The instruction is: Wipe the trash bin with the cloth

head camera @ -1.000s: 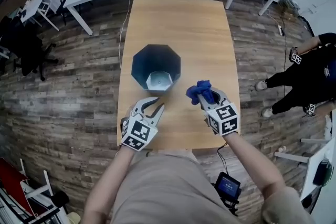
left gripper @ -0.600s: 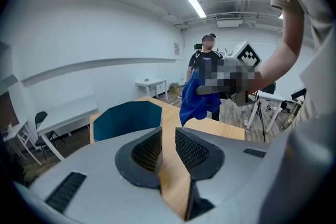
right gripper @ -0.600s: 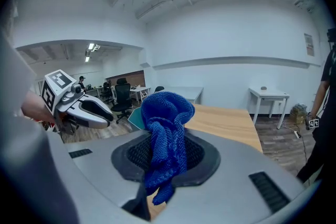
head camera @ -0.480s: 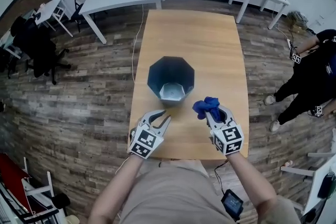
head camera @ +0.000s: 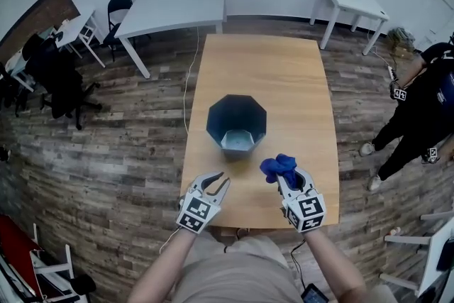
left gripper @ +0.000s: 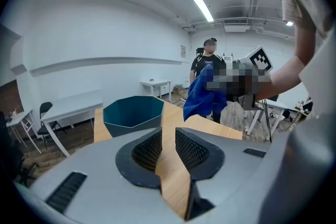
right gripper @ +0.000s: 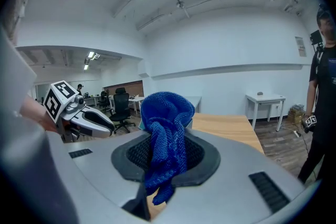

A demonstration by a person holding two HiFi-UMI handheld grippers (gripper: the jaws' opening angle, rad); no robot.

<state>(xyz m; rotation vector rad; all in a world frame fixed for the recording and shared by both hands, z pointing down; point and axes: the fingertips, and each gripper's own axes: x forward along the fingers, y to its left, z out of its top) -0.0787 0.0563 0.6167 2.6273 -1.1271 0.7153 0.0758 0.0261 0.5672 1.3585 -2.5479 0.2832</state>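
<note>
Both grippers have drawn back a little from the bin toward the table's near edge since a second ago, and the head view now takes in more of the room.

The left gripper (head camera: 217, 182) points forward and somewhat downward at the bin. Its jaws stand a narrow way apart with only bare tabletop showing in the gap (left gripper: 168, 139). The right gripper (head camera: 292, 179) is clamped on a bunched blue knitted cloth (right gripper: 165, 113), which bulges above the pads and hangs out below them. Both forearms reach in from the bottom of the head view, roughly parallel, with the marker cubes facing up.

The cloth (head camera: 278, 167) hangs just to the right of and nearer than the dark teal octagonal plastic trash bin (head camera: 220, 120), not touching it. The bin stands upright, mouth open, near the middle of the light wooden table (head camera: 262, 74), ahead of and between the two grippers. As before, the left jaws keep the same narrow gap and the cloth stays gripped.
</note>
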